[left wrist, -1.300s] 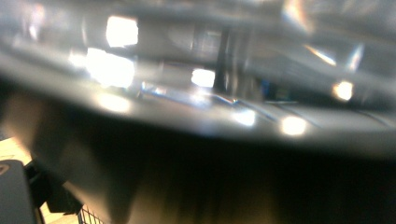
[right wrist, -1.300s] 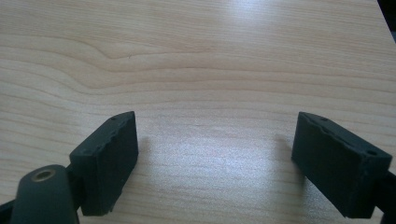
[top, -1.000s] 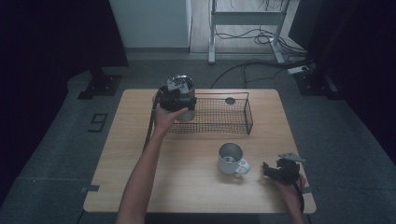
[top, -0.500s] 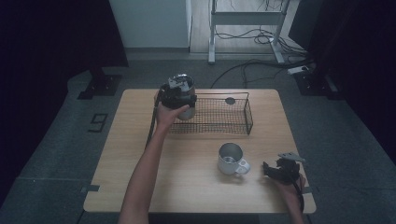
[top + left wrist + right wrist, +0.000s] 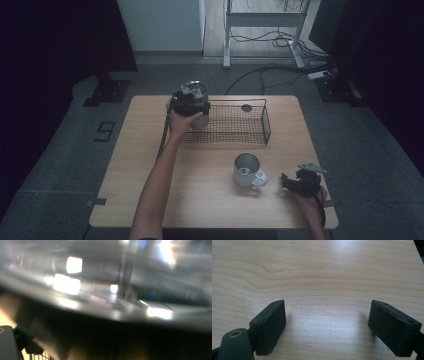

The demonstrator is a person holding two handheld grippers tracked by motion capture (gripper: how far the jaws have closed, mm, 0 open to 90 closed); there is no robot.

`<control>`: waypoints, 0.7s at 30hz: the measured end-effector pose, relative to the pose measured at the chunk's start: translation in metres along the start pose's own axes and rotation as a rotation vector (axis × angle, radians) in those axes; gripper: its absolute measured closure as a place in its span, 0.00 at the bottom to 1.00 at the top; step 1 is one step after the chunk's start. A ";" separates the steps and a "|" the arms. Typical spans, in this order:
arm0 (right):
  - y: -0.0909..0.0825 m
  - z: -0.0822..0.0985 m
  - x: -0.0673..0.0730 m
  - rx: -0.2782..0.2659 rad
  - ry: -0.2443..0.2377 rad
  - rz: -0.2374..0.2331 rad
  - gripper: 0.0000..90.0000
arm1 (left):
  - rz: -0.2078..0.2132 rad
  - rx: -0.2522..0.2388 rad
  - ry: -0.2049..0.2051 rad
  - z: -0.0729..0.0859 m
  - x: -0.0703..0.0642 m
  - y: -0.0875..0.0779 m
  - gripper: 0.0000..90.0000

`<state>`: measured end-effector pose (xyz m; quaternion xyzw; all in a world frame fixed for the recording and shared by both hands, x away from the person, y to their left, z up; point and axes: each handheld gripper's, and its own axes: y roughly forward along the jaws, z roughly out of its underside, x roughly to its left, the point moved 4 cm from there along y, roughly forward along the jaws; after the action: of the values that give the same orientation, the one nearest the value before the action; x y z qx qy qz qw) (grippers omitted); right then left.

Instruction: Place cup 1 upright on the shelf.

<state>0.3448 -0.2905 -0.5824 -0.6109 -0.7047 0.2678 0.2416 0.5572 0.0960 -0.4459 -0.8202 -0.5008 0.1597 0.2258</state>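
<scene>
So the left gripper is clamped on a shiny metal cup, holding it over the left end of the wire basket, right above the basket's near-left corner. In the left gripper view the cup's reflective side sits so close to the lens that it's all blur and glare, with a bit of basket mesh peeking in at the bottom left. A second metal mug stands upright on the wooden table, just in front of the basket and toward its right half, handle pointing to the right. Inside the basket, near its far wall, there's a small dark round thing; can't tell what it is. The right gripper rests low over the table in front of the basket's right end, just beside the mug on its handle side but not touching it. In the right gripper view its jaws stand apart with nothing but bare wood grain between them, so that one's open and empty.
</scene>
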 end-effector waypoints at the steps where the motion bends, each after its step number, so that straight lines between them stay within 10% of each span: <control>1: 0.000 0.000 0.000 0.000 0.000 0.000 0.16 | -0.003 0.001 -0.003 0.001 0.000 0.001 0.04; 21: 0.000 0.000 0.000 0.000 0.000 0.000 0.16 | -0.028 0.050 -0.041 0.024 0.005 0.023 0.04</control>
<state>0.3448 -0.2906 -0.5824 -0.6110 -0.7048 0.2678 0.2414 0.5648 0.0965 -0.4781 -0.8037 -0.5128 0.1858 0.2378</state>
